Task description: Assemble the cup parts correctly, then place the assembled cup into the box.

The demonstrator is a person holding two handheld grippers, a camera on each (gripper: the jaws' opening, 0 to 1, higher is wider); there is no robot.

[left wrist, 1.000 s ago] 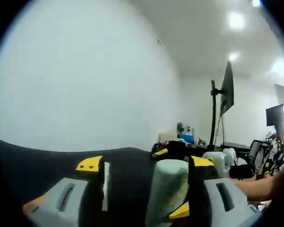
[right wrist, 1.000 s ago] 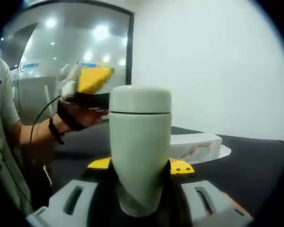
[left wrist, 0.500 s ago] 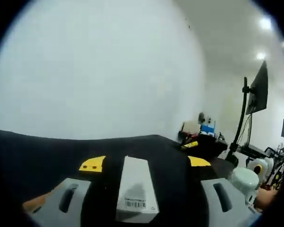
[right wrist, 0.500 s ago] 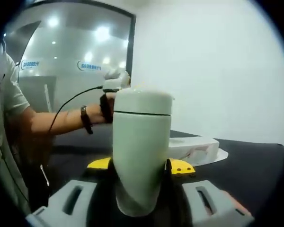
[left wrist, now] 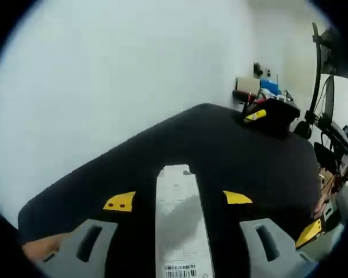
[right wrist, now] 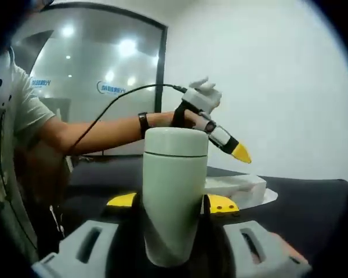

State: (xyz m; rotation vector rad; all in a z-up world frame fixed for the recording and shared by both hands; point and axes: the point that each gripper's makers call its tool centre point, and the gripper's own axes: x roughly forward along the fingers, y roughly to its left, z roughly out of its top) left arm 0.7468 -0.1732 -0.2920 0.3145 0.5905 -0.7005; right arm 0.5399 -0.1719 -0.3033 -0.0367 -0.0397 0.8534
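Observation:
A pale green cup with its lid on (right wrist: 174, 191) stands upright between the jaws of my right gripper (right wrist: 173, 202), which is shut on its lower body. Behind it a white box (right wrist: 236, 185) lies on the black table (right wrist: 313, 214). A person's hand holds my left gripper (right wrist: 239, 152) in the air above and right of the cup, apart from it. In the left gripper view my left gripper (left wrist: 178, 200) is open and tilted down over the long white box (left wrist: 180, 231), which lies lengthwise between the jaws with a barcode label at its near end.
A person's arm and a cable (right wrist: 122, 124) reach in from the left behind the cup. Another black and yellow gripper (left wrist: 268, 112) rests at the table's far corner, with a monitor stand (left wrist: 319, 75) beyond. A glass wall (right wrist: 93, 87) is at the back left.
My left gripper has drawn away from the cup's top and swung down over the white box. The cup stays held in my right gripper.

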